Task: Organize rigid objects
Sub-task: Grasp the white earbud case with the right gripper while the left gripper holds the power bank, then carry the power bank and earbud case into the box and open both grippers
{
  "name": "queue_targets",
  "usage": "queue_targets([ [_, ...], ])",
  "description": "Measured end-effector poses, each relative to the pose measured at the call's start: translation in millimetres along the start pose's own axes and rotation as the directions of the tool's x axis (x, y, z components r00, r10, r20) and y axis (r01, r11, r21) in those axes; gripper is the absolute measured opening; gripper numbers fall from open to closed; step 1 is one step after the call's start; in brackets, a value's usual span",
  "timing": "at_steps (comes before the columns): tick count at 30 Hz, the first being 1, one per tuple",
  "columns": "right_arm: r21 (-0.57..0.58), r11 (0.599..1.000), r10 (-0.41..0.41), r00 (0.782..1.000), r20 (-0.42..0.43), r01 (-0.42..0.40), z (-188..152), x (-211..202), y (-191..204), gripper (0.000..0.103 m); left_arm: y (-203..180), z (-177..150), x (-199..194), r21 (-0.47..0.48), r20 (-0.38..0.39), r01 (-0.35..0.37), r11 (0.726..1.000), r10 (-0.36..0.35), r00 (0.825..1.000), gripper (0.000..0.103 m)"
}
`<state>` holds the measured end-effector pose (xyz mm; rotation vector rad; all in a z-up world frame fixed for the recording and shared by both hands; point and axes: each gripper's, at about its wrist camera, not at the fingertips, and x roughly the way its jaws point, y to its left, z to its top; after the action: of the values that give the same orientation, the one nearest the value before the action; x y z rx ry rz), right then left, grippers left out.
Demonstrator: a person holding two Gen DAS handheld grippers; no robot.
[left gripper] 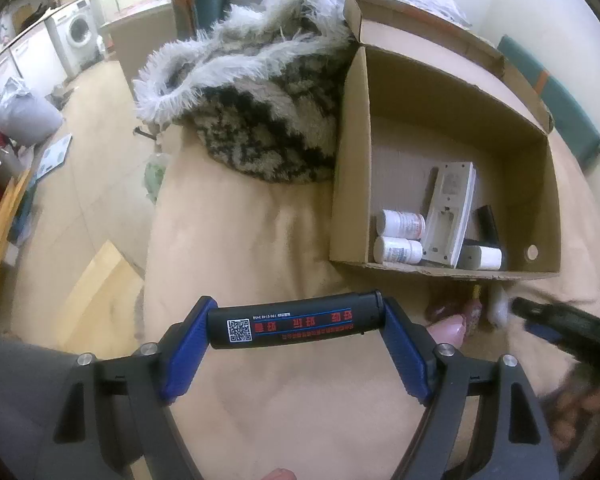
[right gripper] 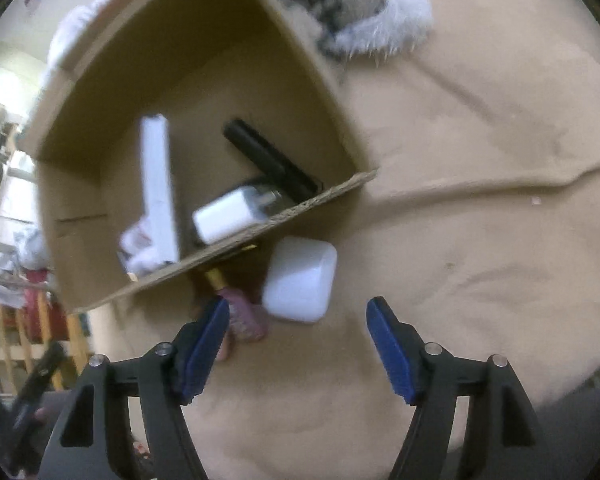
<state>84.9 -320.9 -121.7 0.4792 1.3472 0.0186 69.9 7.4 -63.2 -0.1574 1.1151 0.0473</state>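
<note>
Holding a black lighter (left gripper: 296, 322) lengthwise, my left gripper (left gripper: 298, 344) has one blue pad pressed on each end of it. It sits crosswise in the left wrist view, label and QR code facing up, above the tan cover (left gripper: 260, 240).

The lighter looks light, rigid and smooth-sided. Gripped end to end it can pivot or pop out if pressure eases, so I judge that firm, even pressure and a slow carry are required. The valve end, at 3 o'clock, should take no side load.

The box (left gripper: 350, 160) lies at 1 o'clock from the lighter. It already holds two white bottles (left gripper: 400, 236), a white remote (left gripper: 452, 208), a black stick (left gripper: 488, 224) and a white adapter (left gripper: 482, 258), all crowded against the near wall.

My right gripper (right gripper: 298, 344) stands wide apart with nothing between its pads. At 12 o'clock from it, just outside the box's near wall, lies a white case (right gripper: 300, 280). It appears light, hard and glossy with rounded corners, so likely slippery; I would take it across its flat faces, not the corners.

Touching the case at its 9 o'clock is a small pink bottle (right gripper: 244, 316) with a gold neck. It may be glass, so fragile; grip the body, not the neck.
</note>
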Motion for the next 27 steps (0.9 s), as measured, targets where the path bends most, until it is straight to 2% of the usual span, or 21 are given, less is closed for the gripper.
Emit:
queue_targets([
  [3,0.039,0.999,-0.002,0.999,-0.050,0.004,7.8,28.6,-1.7,0.068,-1.8,-1.4,0.1,0.010,0.001,0.002,1.000,-0.002,1.000,0.080],
  [4,0.057,0.998,0.000,0.998,-0.060,0.004,10.6,36.0,-3.6,0.068,-2.1,-1.7,0.3,0.013,0.002,0.001,1.000,-0.001,1.000,0.080],
  [6,0.074,0.997,0.001,0.999,-0.045,0.002,15.1,40.6,-4.8,0.066,-1.6,-2.3,1.0,0.013,0.002,-0.002,1.000,0.002,1.000,0.080],
  [7,0.065,0.998,-0.007,0.999,-0.034,0.009,17.0,40.2,-3.2,0.048,-0.7,-2.6,1.4,0.011,0.000,-0.002,1.000,0.002,1.000,0.080],
  [8,0.045,0.999,-0.025,0.999,-0.026,0.026,17.5,39.7,-1.2,0.046,0.3,-2.3,1.6,0.009,-0.002,-0.001,1.000,0.001,1.000,0.080],
  [12,-0.013,0.998,-0.054,0.998,-0.010,0.054,10.0,33.6,7.6,0.045,4.2,-2.8,-1.7,-0.004,-0.004,0.012,1.000,-0.012,1.000,0.080],
  [16,-0.038,0.998,-0.040,0.999,0.016,0.040,-2.6,12.7,16.6,0.045,4.1,-3.2,-5.8,0.003,0.005,0.016,1.000,-0.016,1.000,0.080],
  [20,-0.094,0.996,0.007,0.998,0.056,-0.001,-19.3,-18.3,33.0,0.045,-0.1,0.0,-12.0,0.014,0.010,0.030,0.999,-0.030,0.999,0.080],
  [23,-0.148,0.989,0.040,0.995,0.088,-0.026,-26.2,-40.0,44.1,0.045,-16.0,7.5,-16.9,0.065,0.014,0.048,0.997,-0.049,0.999,0.080],
  [27,-0.221,0.974,0.086,0.983,0.161,-0.049,-12.7,-65.0,55.5,0.045,-40.0,23.6,-23.6,0.123,0.041,0.049,0.991,-0.055,0.998,0.080],
])
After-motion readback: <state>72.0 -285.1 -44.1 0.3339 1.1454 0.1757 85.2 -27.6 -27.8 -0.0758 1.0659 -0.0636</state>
